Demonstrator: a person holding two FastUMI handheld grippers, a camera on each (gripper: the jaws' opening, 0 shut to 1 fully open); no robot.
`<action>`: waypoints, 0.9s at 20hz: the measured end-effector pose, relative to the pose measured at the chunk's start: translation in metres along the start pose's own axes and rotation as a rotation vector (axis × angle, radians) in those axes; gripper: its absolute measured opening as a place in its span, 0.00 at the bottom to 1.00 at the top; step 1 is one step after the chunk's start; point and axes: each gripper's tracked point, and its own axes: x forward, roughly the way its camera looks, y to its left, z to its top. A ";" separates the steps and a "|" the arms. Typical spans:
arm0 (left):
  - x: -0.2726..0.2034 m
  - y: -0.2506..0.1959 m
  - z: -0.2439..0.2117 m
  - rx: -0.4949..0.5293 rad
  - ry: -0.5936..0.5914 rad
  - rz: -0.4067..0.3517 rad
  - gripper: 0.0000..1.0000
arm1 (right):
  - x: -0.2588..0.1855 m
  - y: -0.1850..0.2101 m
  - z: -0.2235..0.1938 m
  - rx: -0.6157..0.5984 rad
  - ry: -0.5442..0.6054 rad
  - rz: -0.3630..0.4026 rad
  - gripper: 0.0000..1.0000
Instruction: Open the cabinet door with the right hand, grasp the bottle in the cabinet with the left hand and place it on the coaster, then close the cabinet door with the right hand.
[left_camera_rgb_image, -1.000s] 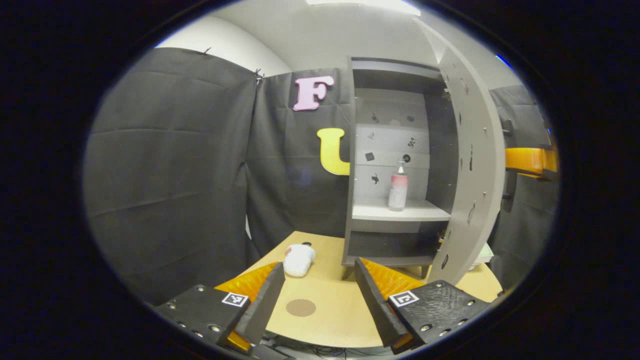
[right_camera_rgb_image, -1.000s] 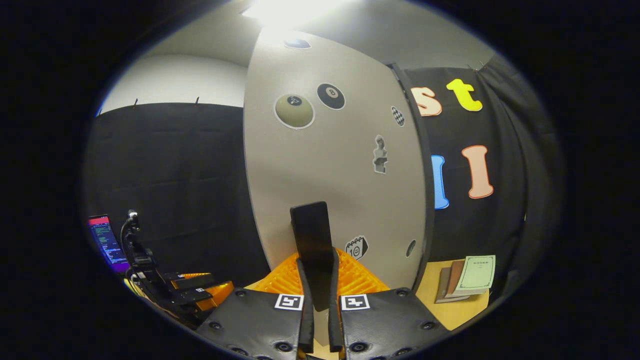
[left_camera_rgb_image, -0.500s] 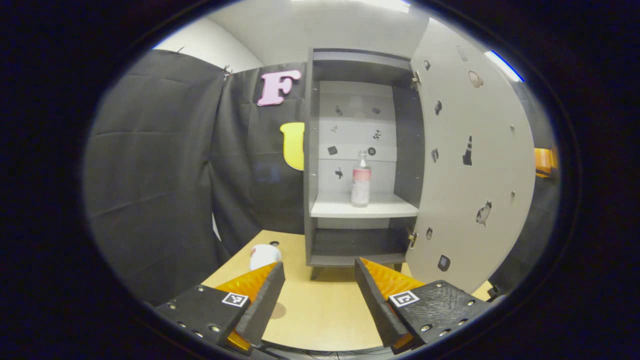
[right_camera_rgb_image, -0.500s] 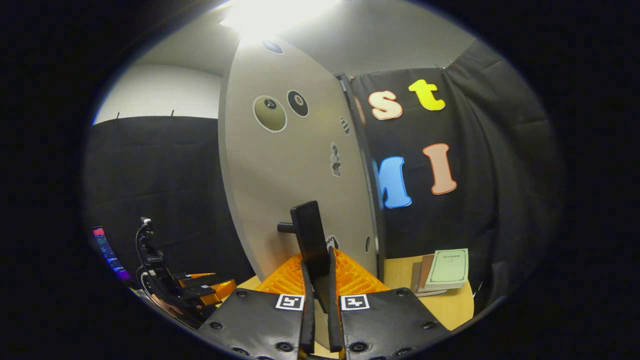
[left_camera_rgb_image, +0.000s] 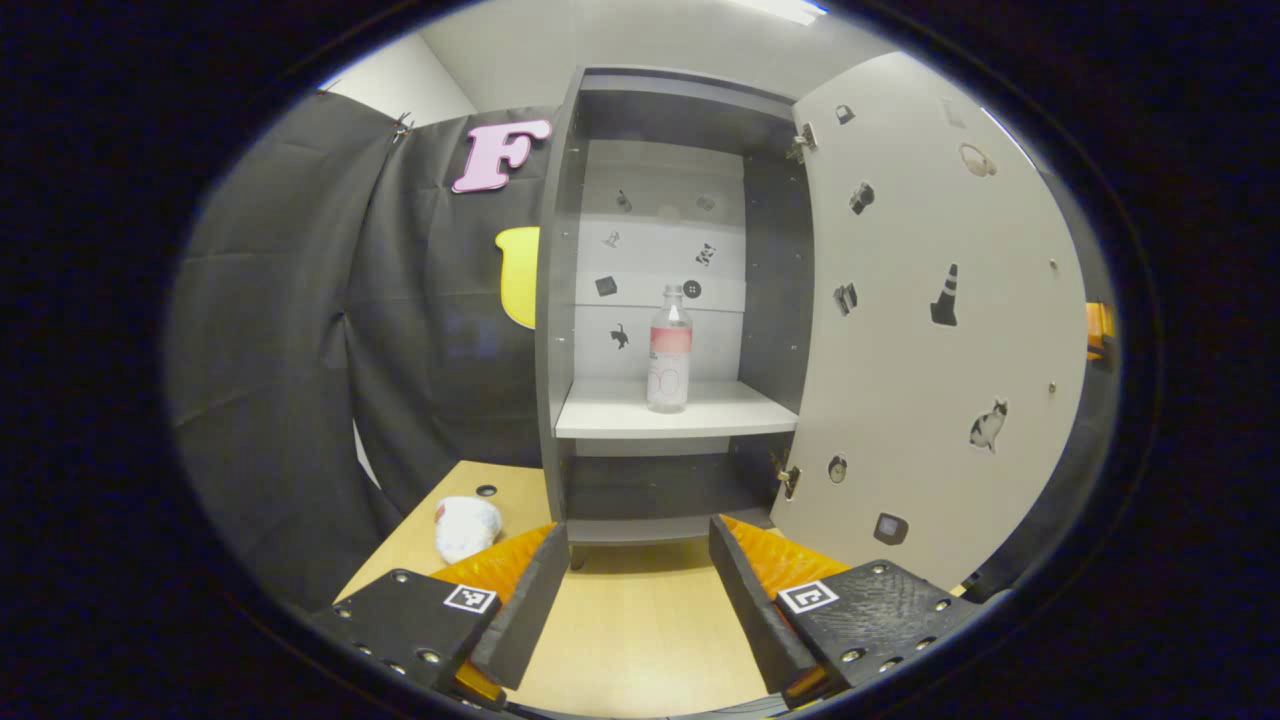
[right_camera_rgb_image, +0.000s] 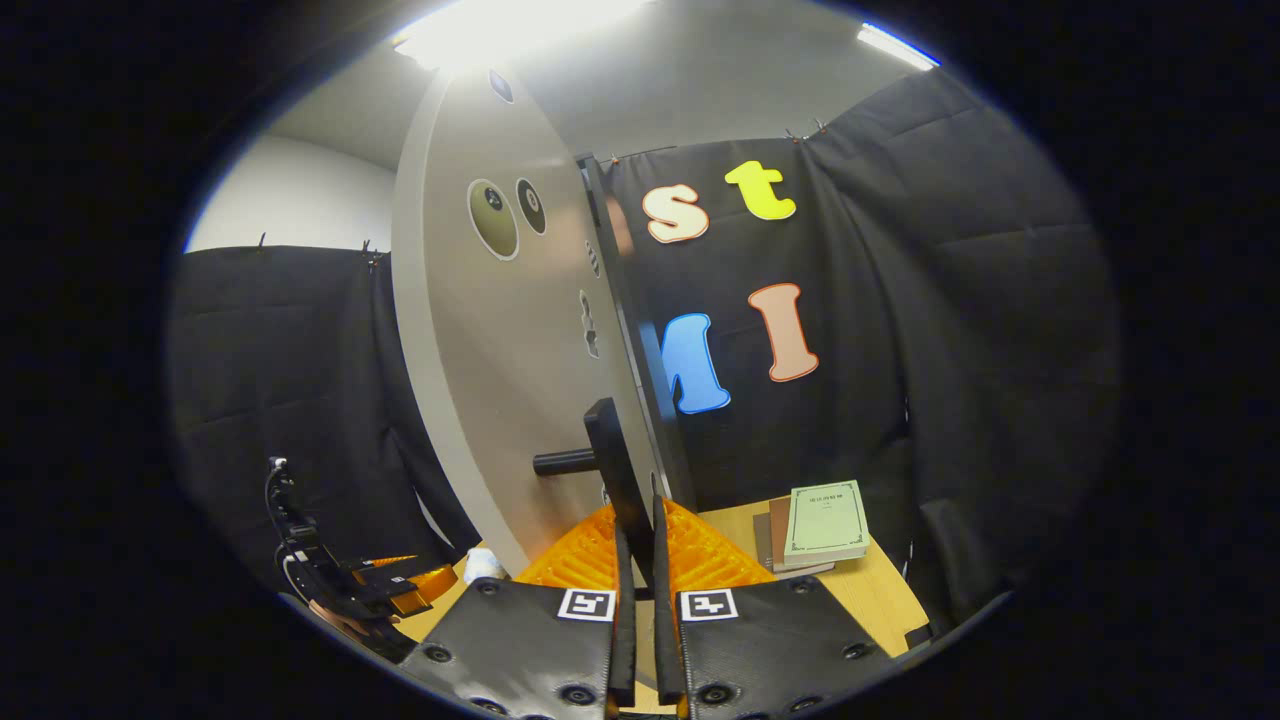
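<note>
A clear bottle (left_camera_rgb_image: 669, 349) with a pink label stands upright on the middle shelf (left_camera_rgb_image: 670, 412) of the grey cabinet. The cabinet door (left_camera_rgb_image: 930, 330) is swung wide open to the right. My left gripper (left_camera_rgb_image: 633, 590) is open over the wooden table, well short of the cabinet, with the bottle straight ahead and above. In the right gripper view my right gripper (right_camera_rgb_image: 638, 545) is shut on the door's black handle (right_camera_rgb_image: 610, 470), and the door (right_camera_rgb_image: 500, 360) rises edge-on in front of it. The left gripper (right_camera_rgb_image: 385, 585) appears far off at lower left there.
A crumpled white cloth (left_camera_rgb_image: 465, 527) lies on the wooden table (left_camera_rgb_image: 640, 640) left of the cabinet, with a small dark spot (left_camera_rgb_image: 486, 490) behind it. A stack of books (right_camera_rgb_image: 815, 525) rests on the table right of the door. Black cloth walls surround the booth.
The right gripper has pulled the door wider open by its handle. The left gripper has moved toward the cabinet's front, so the bottle is now centred and nearer; the coaster left its view.
</note>
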 end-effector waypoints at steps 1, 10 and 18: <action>0.001 -0.001 0.001 -0.006 -0.001 -0.016 0.87 | -0.004 0.002 -0.003 -0.006 0.002 -0.021 0.15; 0.014 -0.001 0.003 0.043 0.004 -0.151 0.85 | -0.045 -0.008 -0.035 0.044 0.038 -0.216 0.05; 0.027 -0.015 0.015 0.064 -0.044 -0.290 0.85 | -0.088 -0.051 -0.020 -0.001 -0.044 -0.491 0.00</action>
